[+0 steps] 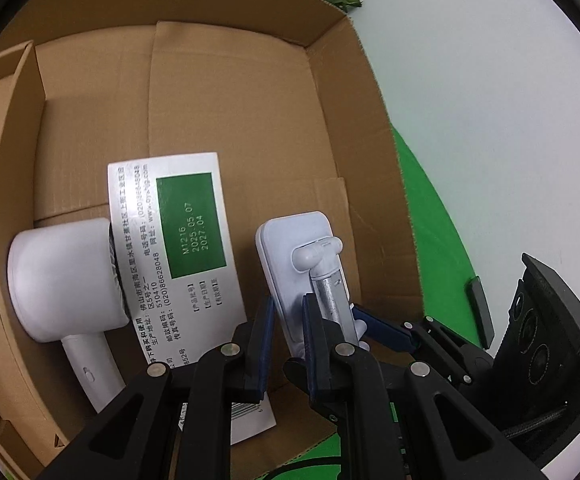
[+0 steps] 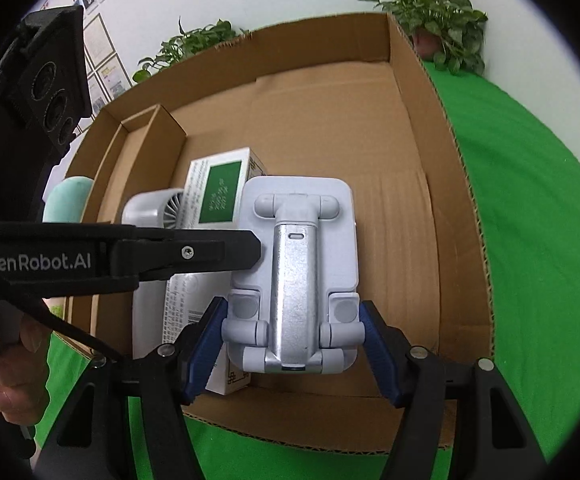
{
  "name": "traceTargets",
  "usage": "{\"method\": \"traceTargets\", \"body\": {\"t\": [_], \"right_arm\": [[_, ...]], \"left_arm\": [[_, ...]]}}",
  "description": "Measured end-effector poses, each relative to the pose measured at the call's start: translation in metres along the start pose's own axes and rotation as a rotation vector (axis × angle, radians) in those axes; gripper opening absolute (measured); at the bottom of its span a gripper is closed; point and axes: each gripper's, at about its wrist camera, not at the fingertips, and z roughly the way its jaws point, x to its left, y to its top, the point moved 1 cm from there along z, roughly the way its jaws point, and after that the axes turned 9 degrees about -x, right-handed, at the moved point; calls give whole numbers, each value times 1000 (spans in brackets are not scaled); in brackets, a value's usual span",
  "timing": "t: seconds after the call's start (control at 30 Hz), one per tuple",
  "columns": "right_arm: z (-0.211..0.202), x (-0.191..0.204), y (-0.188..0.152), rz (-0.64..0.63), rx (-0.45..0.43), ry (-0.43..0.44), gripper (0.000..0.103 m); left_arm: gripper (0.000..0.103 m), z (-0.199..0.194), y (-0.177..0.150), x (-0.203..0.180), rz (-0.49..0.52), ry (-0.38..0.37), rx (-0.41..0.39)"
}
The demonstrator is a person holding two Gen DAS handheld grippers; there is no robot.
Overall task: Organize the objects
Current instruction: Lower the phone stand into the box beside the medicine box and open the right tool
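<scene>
A white phone stand point(image 2: 294, 276) with a silver hinged arm is held over the open cardboard box point(image 2: 422, 208). My right gripper point(image 2: 292, 344) grips its near end from both sides with blue pads point(image 2: 206, 344). My left gripper point(image 1: 288, 340) is closed on the stand point(image 1: 298, 256) from the side; its black finger point(image 2: 194, 254) reaches in from the left. Inside the box lie a white carton with a green label point(image 1: 178, 252) and a white handheld fan point(image 1: 62, 280).
The box stands on a green cloth point(image 2: 538, 240). A cardboard divider point(image 2: 146, 148) sections off the box's left side. A mint-green object point(image 2: 68, 198) sits outside the left wall. Potted plants point(image 2: 438, 16) stand behind the box.
</scene>
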Motion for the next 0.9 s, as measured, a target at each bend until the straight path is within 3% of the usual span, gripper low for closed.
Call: {"method": "traceTargets", "body": {"t": [0.43,0.67,0.73,0.83,0.9], "right_arm": [[25,-18,-13,92,110,63,68],[14,-11,-12,59,77,75,66],[10,-7,-13,28,65,58,58],[13,-4,-16,-23,89,19,28],[11,-3,-16,-46,79,6,22]], "left_arm": [[9,13,1,6,-30,30,38],[10,0,-6,3,-5,25,-2],[13,-11,-8,2,8,38,-29],[19,-27,-14,6,36,109,-63],[22,-31,-20,16,38,128,-72]]}}
